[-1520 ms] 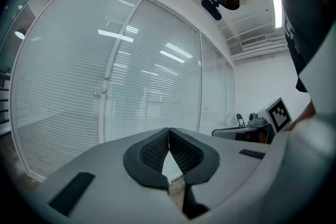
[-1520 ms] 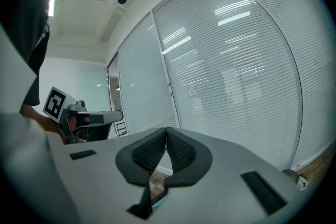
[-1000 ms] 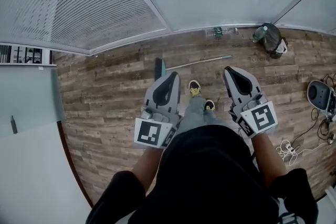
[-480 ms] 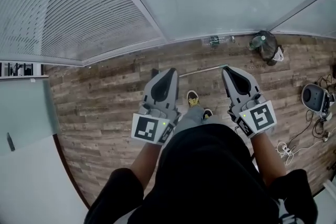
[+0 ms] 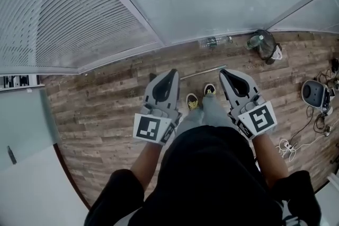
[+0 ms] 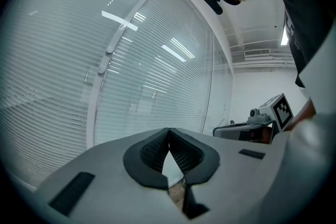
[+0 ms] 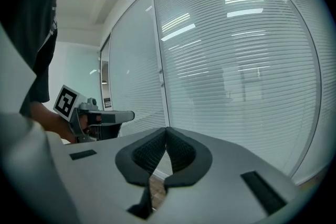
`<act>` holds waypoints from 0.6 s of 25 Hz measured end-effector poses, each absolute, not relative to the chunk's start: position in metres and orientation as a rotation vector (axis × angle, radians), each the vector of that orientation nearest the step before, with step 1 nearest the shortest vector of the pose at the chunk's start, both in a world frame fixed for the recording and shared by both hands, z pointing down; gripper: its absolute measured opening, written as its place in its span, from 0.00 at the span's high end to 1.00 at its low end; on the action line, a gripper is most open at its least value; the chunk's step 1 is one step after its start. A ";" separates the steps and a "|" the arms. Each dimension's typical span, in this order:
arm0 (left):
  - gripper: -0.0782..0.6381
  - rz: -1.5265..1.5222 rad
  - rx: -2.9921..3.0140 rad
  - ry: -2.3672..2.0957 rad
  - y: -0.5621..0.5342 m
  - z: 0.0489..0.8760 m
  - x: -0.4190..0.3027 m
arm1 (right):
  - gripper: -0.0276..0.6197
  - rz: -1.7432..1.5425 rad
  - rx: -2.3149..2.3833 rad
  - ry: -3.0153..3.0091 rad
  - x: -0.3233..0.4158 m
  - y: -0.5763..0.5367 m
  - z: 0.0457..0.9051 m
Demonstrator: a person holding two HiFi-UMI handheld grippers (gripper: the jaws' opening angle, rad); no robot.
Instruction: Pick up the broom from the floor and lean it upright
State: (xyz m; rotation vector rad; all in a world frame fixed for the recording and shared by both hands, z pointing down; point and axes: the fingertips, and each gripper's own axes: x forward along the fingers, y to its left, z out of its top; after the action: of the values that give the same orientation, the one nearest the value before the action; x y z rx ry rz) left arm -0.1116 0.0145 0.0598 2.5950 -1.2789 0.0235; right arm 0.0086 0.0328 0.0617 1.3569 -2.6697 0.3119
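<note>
I've walked closer in the last second: the broom (image 5: 204, 70) now lies flat on the floor just past my shoes (image 5: 210, 89). Both the left gripper (image 5: 172, 72) and right gripper (image 5: 225, 72) are clenched empty, so pickup hasn't begun.

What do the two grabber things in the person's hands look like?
The left grey plastic gripper and right grey plastic gripper are beak-shaped shells with black ribbed pads inside. Each carries a white cube with black square markers. The person's sleeves are black.
</note>
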 end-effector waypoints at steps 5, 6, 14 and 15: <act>0.86 0.069 2.596 -1.257 0.002 0.068 -0.102 | 0.93 0.352 1.335 -2.673 0.014 0.017 0.069; 0.86 0.081 2.595 -1.257 -0.002 0.069 -0.100 | 0.93 0.350 1.334 -2.673 0.017 0.013 0.070; 0.86 0.231 2.592 -1.258 -0.050 0.102 -0.073 | 0.93 0.381 1.296 -2.684 0.050 -0.037 0.082; 0.86 0.267 2.588 -1.258 -0.057 0.110 -0.071 | 0.93 0.386 1.291 -2.685 0.055 -0.044 0.084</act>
State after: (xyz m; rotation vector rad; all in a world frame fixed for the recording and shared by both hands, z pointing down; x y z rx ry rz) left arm -0.0709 -0.0568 0.1098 2.5884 -1.2583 0.2672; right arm 0.0546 -0.0436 0.0837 1.2912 -2.6846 0.3863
